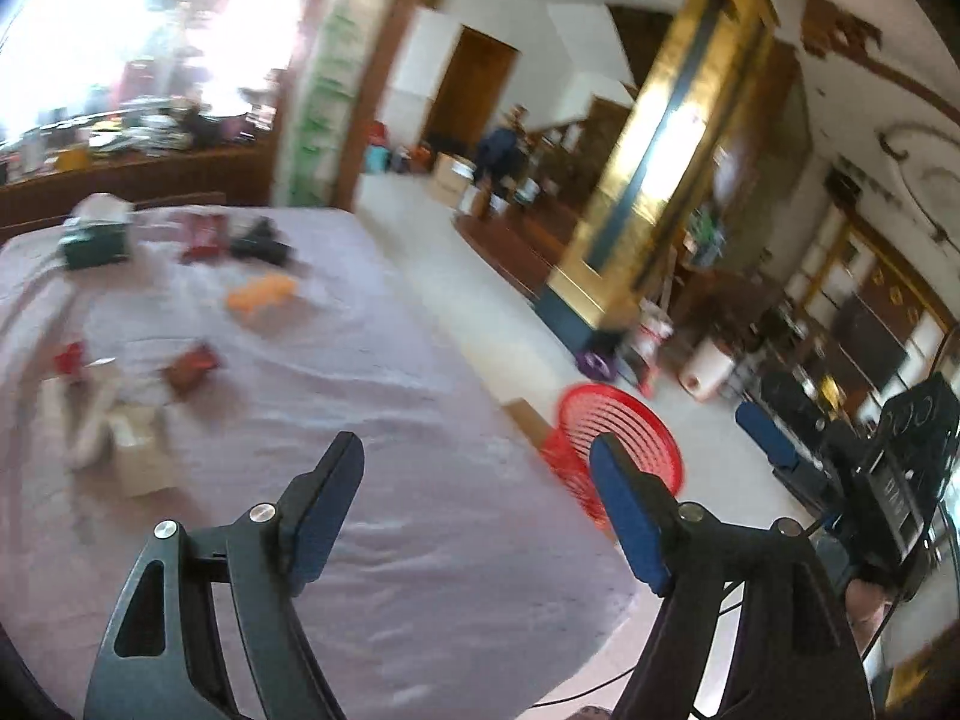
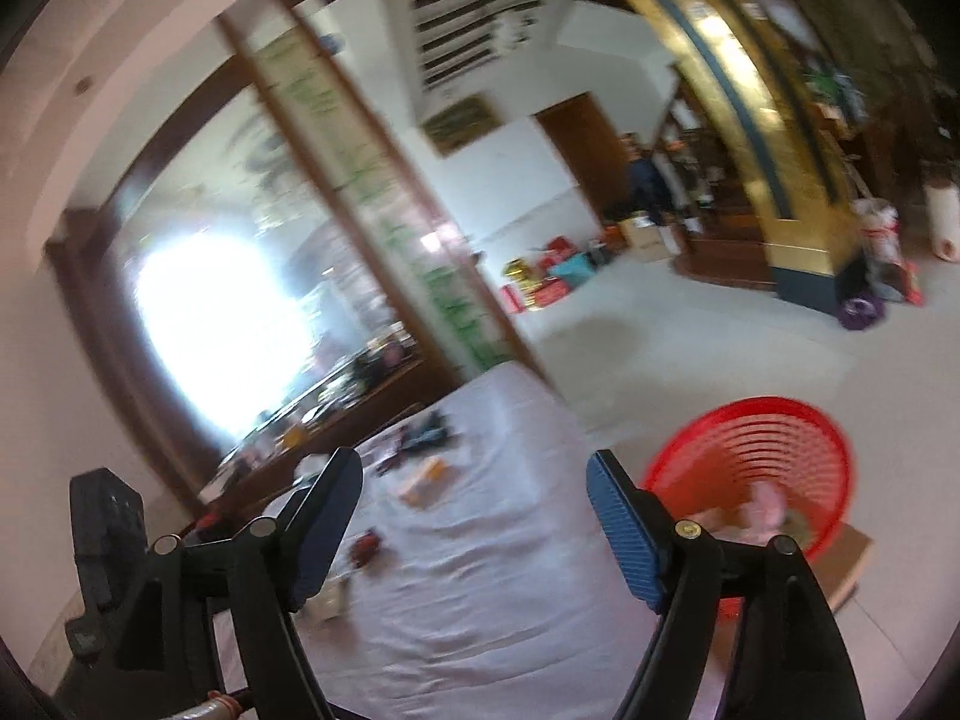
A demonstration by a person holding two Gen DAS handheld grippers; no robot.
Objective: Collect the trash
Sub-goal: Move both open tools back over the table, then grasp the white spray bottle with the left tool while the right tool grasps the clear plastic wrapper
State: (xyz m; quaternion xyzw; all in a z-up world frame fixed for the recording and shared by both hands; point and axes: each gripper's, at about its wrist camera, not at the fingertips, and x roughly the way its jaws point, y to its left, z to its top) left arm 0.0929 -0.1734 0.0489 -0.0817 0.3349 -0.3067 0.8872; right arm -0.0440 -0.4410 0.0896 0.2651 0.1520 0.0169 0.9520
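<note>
Both of your tools are empty at this moment: the left gripper (image 1: 474,516) has its jaws spread wide with only the cloth showing between them, and the right gripper (image 2: 474,528) stands the same way, wide apart with nothing held. Just beyond the left one lies the table (image 1: 420,480) under its pale purple cloth, and the nearest trash on it is the heap of white and beige paper pieces (image 1: 114,438), with a small brown wrapper (image 1: 191,367) and a red scrap (image 1: 69,357) just beside it. Farther along the cloth you find an orange packet (image 1: 261,295), and at the far end a green box (image 1: 96,240) and some dark objects (image 1: 261,240), which are too blurred to name. The red basket (image 2: 762,468) stands on the floor close beside the table's right edge, and from the right wrist view some pale pink material already lies inside it. I judge that the step in hand is to return for the next piece. To do it well, take the 2 grippers to the nearest heap first, keep the jaws wide until a piece is fully between the pads, and lower slowly so that you pinch the paper and not the cloth. The pictures are smeared, so steady your hands before closing.
</note>
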